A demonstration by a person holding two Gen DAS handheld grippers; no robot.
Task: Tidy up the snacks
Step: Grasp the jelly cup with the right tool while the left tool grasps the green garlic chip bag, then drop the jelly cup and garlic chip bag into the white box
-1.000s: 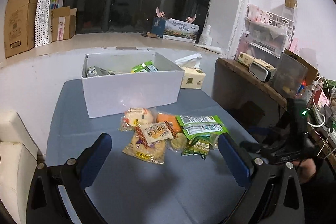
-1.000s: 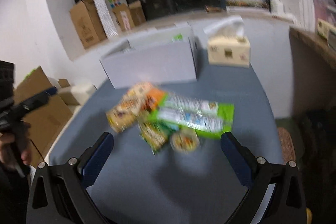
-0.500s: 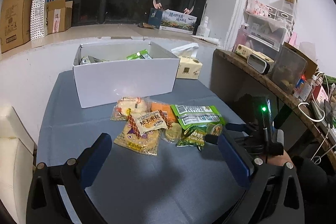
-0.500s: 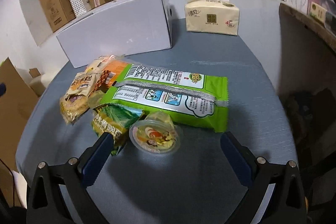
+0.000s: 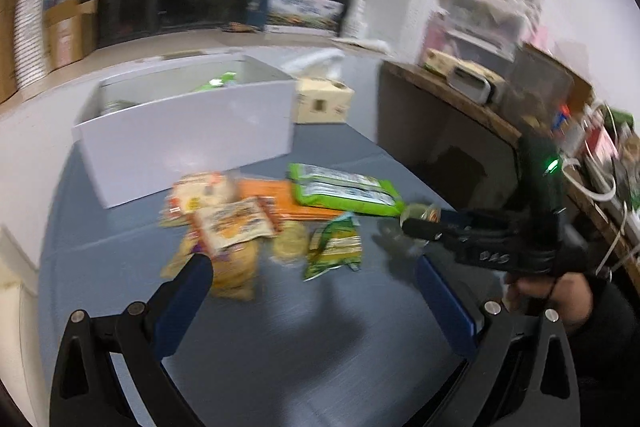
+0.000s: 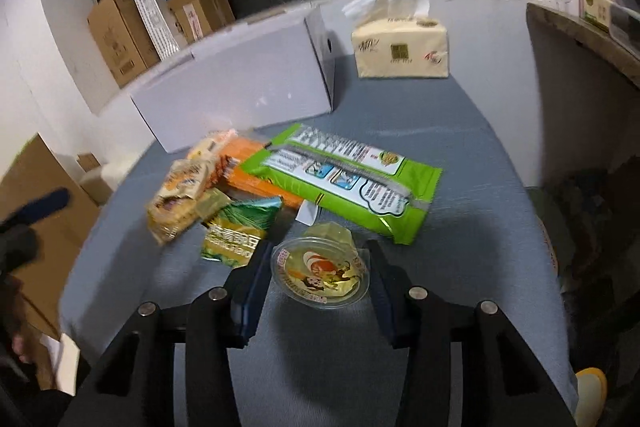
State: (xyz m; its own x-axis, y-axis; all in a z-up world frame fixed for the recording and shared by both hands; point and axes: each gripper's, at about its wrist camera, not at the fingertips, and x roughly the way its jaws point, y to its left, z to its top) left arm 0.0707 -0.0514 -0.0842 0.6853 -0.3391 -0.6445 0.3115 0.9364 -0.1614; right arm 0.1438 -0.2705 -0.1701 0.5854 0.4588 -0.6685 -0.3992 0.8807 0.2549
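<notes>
A pile of snack packets lies on the blue-grey table: a long green packet (image 6: 348,179), an orange packet (image 6: 256,179), a small green bag (image 6: 240,227) and yellow biscuit packs (image 6: 180,195). Behind them stands a white box (image 6: 240,99) with some snacks inside (image 5: 220,81). My right gripper (image 6: 318,247) is closing its jaws on a clear jelly cup (image 6: 320,271), and both pads touch its rim. The left wrist view shows that cup (image 5: 420,215) at the right gripper's tip. My left gripper (image 5: 312,267) hangs open over the pile's near edge, holding nothing.
A tissue box (image 6: 400,47) stands right of the white box. A wooden shelf (image 5: 440,91) crowded with items borders the table's right side. Cardboard boxes (image 6: 116,35) and a paper bag (image 6: 156,7) sit on the ledge behind. A person's hand (image 5: 560,291) holds the right gripper.
The right gripper came down around the jelly cup and its jaws went from wide open to narrow. The left gripper moved forward and down toward the pile; its view is now blurred.
</notes>
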